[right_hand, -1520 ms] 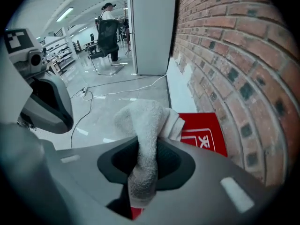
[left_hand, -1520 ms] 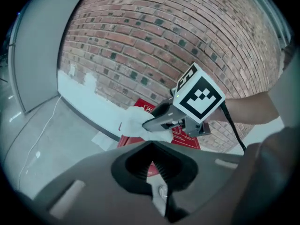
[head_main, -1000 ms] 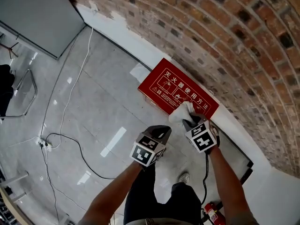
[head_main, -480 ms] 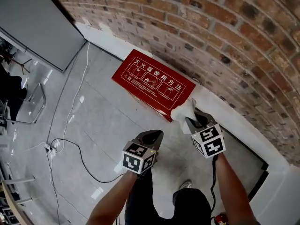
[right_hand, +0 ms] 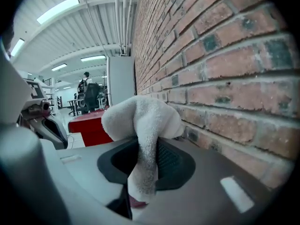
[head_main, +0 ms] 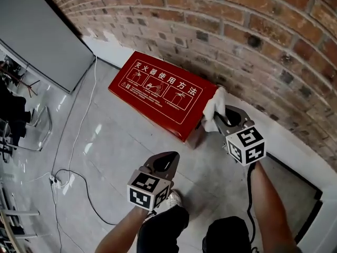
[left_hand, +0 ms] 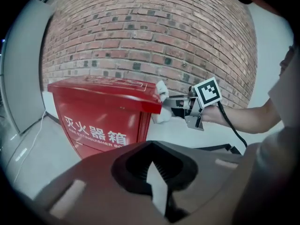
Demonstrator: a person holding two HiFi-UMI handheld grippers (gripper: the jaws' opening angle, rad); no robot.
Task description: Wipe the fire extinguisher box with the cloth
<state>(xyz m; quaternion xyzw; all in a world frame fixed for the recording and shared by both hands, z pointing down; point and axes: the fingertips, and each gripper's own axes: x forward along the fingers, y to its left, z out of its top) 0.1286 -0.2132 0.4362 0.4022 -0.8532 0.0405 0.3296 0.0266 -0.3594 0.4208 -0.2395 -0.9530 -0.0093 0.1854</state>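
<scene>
The red fire extinguisher box (head_main: 163, 91) stands on the floor against the brick wall, its lid printed with white characters. My right gripper (head_main: 218, 118) is shut on a white cloth (head_main: 213, 105) and holds it against the box's right end, by the lid's edge. In the left gripper view the cloth (left_hand: 161, 92) touches the lid's corner on the box (left_hand: 105, 114). In the right gripper view the cloth (right_hand: 140, 125) bulges out of the jaws beside the bricks. My left gripper (head_main: 169, 158) hangs shut and empty over the floor, short of the box's front.
The brick wall (head_main: 253, 41) with its white skirting (head_main: 287, 136) runs behind the box. A grey panel (head_main: 37, 41) leans at the left. Cables and a power strip (head_main: 55, 181) lie on the tiled floor. A black frame (head_main: 316, 215) lies at the right. My shoe (head_main: 174, 198) is below.
My right gripper has carried the cloth from the lid's near corner round to the box's right end, closer to the wall. The left gripper stays shut and has trailed along.
</scene>
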